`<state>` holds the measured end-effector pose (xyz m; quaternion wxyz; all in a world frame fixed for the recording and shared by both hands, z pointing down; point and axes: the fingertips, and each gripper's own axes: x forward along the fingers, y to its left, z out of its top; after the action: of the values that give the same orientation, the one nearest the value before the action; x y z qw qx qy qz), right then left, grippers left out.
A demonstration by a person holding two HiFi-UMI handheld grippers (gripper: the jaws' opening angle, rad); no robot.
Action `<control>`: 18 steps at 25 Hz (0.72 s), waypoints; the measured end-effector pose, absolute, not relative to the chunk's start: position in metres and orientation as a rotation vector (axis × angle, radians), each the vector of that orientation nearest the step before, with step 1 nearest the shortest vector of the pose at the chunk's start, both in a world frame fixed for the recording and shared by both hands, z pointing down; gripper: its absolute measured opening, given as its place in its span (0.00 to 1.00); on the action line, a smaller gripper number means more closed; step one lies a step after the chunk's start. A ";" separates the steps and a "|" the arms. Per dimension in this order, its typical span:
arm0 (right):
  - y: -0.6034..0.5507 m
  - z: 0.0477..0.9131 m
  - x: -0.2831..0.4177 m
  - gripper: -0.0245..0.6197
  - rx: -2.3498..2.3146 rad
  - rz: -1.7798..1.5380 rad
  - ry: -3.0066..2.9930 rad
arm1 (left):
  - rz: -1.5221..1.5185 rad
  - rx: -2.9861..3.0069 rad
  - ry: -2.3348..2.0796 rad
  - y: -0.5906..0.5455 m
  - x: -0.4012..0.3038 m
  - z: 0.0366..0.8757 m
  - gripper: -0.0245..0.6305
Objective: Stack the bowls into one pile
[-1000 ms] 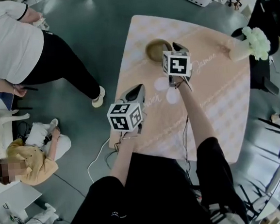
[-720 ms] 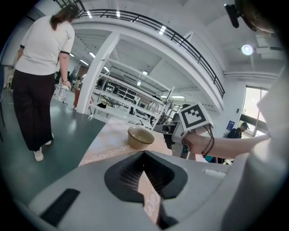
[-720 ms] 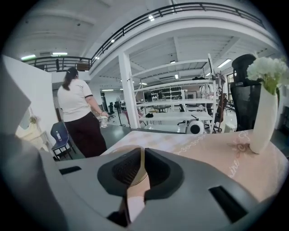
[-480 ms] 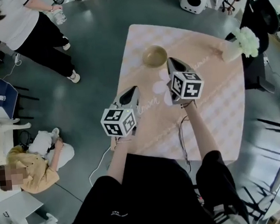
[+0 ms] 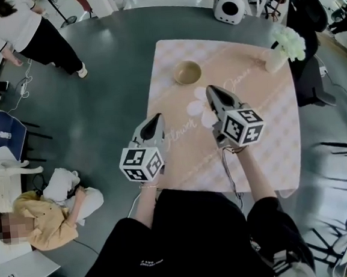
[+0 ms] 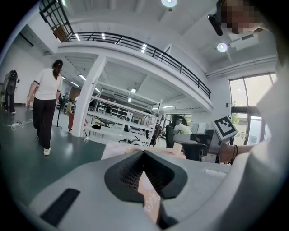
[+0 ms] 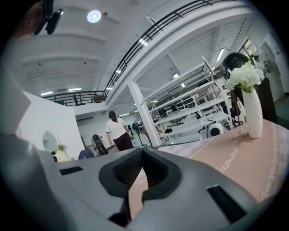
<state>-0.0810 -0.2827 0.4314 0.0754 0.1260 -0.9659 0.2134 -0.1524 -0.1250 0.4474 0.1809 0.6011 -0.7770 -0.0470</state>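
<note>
Bowl (image 5: 187, 72) lies beyond both tips, farther up the head view, nearer the right gripper (image 5: 209, 90) than the left gripper (image 5: 157, 117); both jaws clenched, empty.

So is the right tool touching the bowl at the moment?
Apart. The head view shows the right tool, tip closed, short of the bowl, with a strip of bare tablecloth between them.
</note>
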 end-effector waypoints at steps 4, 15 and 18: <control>-0.266 0.411 -0.056 0.03 0.354 0.654 -2.961 | -0.157 1.716 -2.252 -0.111 -0.148 0.427 0.03; -0.239 0.365 0.001 0.03 0.436 0.514 -3.098 | -0.196 1.726 -2.420 -0.070 -0.158 0.370 0.03; -0.241 0.355 0.016 0.03 0.492 0.471 -3.118 | -0.199 1.732 -2.459 -0.062 -0.162 0.357 0.03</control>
<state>0.0158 -0.2409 0.3548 -0.0250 0.1542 -0.9767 0.1475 -0.1619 -0.0615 0.3575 0.0635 0.5734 -0.8141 -0.0658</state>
